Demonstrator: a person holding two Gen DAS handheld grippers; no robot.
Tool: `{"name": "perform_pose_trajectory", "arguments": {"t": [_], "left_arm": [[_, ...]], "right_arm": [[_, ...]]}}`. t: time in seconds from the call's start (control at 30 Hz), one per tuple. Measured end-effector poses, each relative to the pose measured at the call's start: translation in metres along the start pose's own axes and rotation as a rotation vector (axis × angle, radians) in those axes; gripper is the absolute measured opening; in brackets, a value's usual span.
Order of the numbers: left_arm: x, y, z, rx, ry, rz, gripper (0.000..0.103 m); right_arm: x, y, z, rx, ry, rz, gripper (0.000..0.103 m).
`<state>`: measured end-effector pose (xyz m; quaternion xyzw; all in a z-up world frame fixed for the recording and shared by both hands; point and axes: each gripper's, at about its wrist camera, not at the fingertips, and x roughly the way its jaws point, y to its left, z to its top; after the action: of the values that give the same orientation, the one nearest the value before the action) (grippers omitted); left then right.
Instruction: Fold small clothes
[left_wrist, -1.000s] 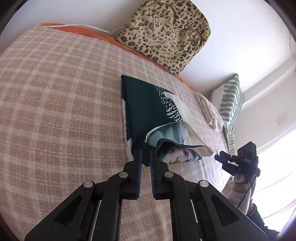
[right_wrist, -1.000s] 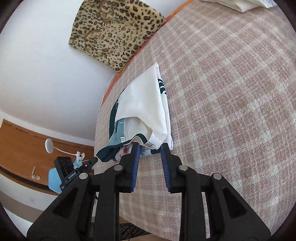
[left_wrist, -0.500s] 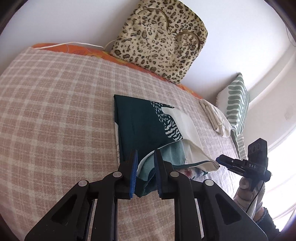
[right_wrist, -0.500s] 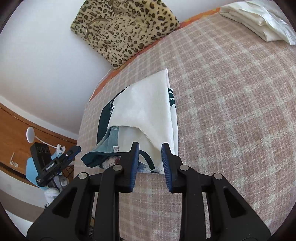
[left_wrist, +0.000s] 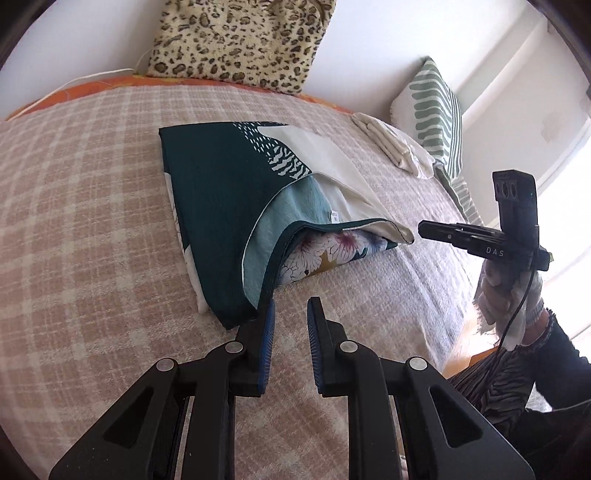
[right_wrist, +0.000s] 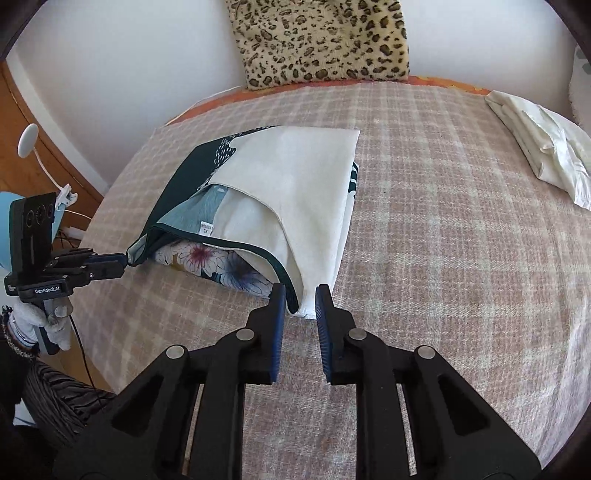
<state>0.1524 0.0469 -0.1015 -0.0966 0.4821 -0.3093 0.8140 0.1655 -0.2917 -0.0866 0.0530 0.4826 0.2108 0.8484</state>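
The left gripper (left_wrist: 290, 317) stands at the near left corner of the folded garment of dark green, pale blue and cream printed cloth (left_wrist: 229, 206); its jaws are narrow, the dark green hem touches the outer face of one finger, and no cloth is visible in the gap. The right gripper (right_wrist: 300, 301) stands at the near right corner of the same garment (right_wrist: 295, 177); its jaws are closing, with the cream corner and green binding just at the fingertips, though the right wrist view does not settle whether the pads press on it. The garment lies on the pink and cream checked blanket of the bed (left_wrist: 92, 229), directly ahead of both grippers, its long axis running away from them toward the far edge of the bed. Each gripper is equally near its own corner, and the near edge gapes open over a floral layer. Judged from this, the coming fold carries the near edge toward the far edge. Beyond lie a folded cream cloth (right_wrist: 546, 144) near the far right corner and a leopard-print fabric bag (right_wrist: 317, 40) against the wall.
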Motion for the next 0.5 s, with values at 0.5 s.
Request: {"name": "perform_pose_trajectory", "arguments": {"t": [0.5], "left_arm": [[0.033, -0.025, 0.050, 0.051, -0.050, 0.074, 0.016]], "right_arm": [[0.027, 0.018, -0.022, -0.214, 0.040, -0.184, 0.042]]}}
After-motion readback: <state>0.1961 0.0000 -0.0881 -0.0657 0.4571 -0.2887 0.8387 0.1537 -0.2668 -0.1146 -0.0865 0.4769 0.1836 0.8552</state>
